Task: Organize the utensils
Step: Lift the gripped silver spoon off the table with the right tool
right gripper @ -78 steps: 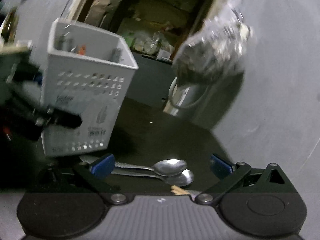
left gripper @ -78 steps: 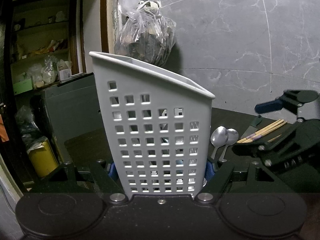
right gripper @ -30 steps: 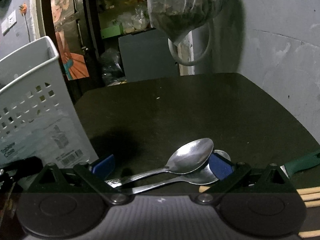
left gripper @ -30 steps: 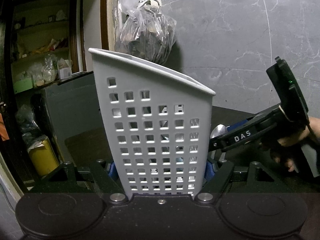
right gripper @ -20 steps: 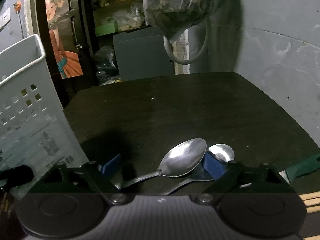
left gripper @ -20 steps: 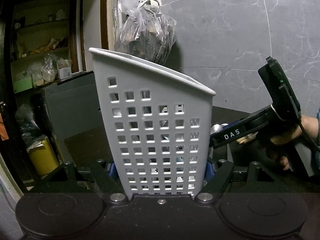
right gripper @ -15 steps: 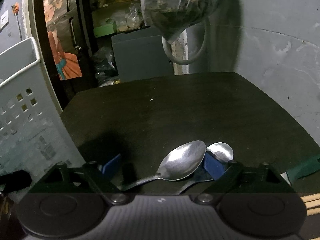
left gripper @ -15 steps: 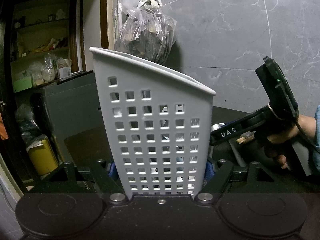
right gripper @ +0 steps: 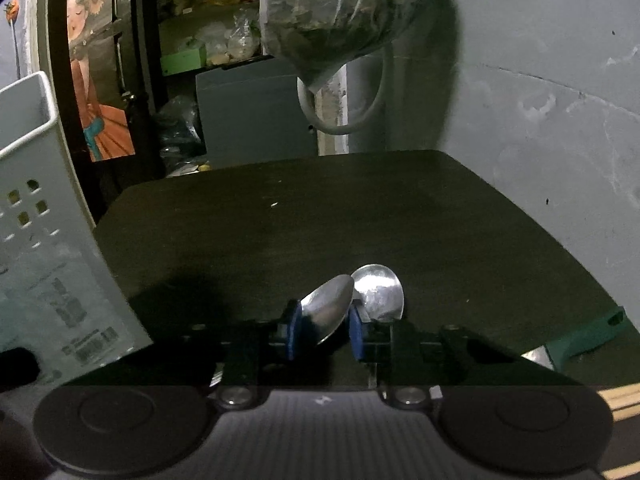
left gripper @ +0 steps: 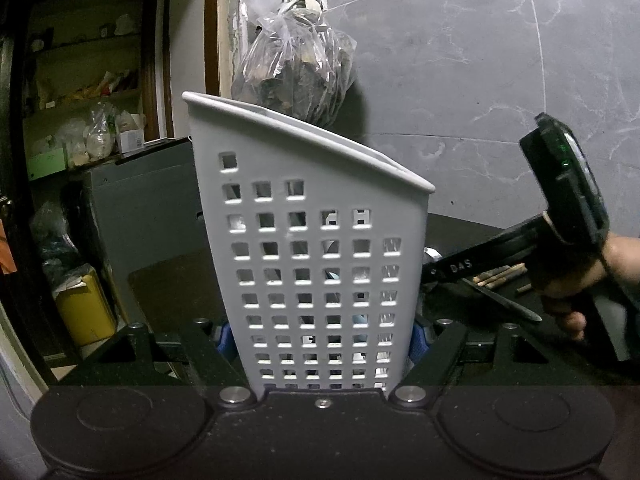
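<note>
My left gripper (left gripper: 320, 334) is shut on the base of a tall white perforated utensil basket (left gripper: 312, 256), which stands upright on the dark table; the basket also shows at the left of the right wrist view (right gripper: 44, 248). My right gripper (right gripper: 325, 330) is shut on a steel spoon (right gripper: 329, 312), its bowl tilted up between the blue pads. A second spoon (right gripper: 378, 293) lies on the table just beyond. In the left wrist view the right gripper (left gripper: 436, 270) reaches in low behind the basket's right side.
A green-handled knife (right gripper: 584, 334) and wooden chopsticks (right gripper: 622, 398) lie at the right of the dark table (right gripper: 360, 208); they also show in the left wrist view (left gripper: 498, 276). A plastic bag (left gripper: 296, 72) hangs on the grey wall behind. Shelves and a yellow bin (left gripper: 82, 308) stand at left.
My right gripper's jaws have closed from wide open onto the nearer spoon, tilting its bowl up. The left gripper and basket have not moved.
</note>
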`<state>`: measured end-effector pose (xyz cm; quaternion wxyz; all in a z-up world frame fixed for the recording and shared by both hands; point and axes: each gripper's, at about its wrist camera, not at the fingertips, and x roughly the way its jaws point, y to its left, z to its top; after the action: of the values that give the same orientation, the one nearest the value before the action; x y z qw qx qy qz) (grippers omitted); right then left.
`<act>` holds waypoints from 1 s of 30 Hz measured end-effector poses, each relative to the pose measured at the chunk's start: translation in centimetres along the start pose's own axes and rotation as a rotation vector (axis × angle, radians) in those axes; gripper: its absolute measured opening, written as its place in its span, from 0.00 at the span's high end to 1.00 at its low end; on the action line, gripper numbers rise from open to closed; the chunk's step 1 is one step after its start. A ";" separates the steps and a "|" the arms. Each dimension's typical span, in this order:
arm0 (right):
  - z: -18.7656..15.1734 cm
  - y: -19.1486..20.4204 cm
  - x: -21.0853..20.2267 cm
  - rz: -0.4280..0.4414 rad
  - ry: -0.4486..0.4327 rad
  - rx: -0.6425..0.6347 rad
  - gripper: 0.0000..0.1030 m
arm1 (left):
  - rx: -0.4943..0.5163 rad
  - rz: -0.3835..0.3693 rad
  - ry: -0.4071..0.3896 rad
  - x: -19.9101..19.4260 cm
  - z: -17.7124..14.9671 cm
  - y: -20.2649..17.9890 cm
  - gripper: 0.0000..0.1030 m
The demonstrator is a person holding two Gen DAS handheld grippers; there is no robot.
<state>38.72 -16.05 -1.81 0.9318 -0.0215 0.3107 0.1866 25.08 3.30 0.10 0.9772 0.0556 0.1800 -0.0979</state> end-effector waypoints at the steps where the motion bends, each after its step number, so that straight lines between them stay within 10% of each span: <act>1: 0.0 0.0 -0.2 0.005 0.004 0.004 0.77 | -0.001 -0.001 0.000 0.0 0.0 0.0 0.26; 13: -3.1 1.6 -5.3 0.107 0.065 -0.054 0.76 | 0.003 0.001 0.009 0.5 0.2 0.1 0.26; 20: -3.1 0.8 -4.7 0.143 0.045 -0.037 0.39 | 0.009 0.000 0.014 0.6 0.2 0.0 0.26; 30: -3.3 0.8 -3.9 0.117 0.012 -0.043 0.37 | 0.009 0.001 0.014 0.6 0.3 0.0 0.25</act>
<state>33.69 -17.11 -2.14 0.9168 -0.0246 0.3128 0.2472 25.70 3.18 0.12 0.9757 0.0608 0.1865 -0.0980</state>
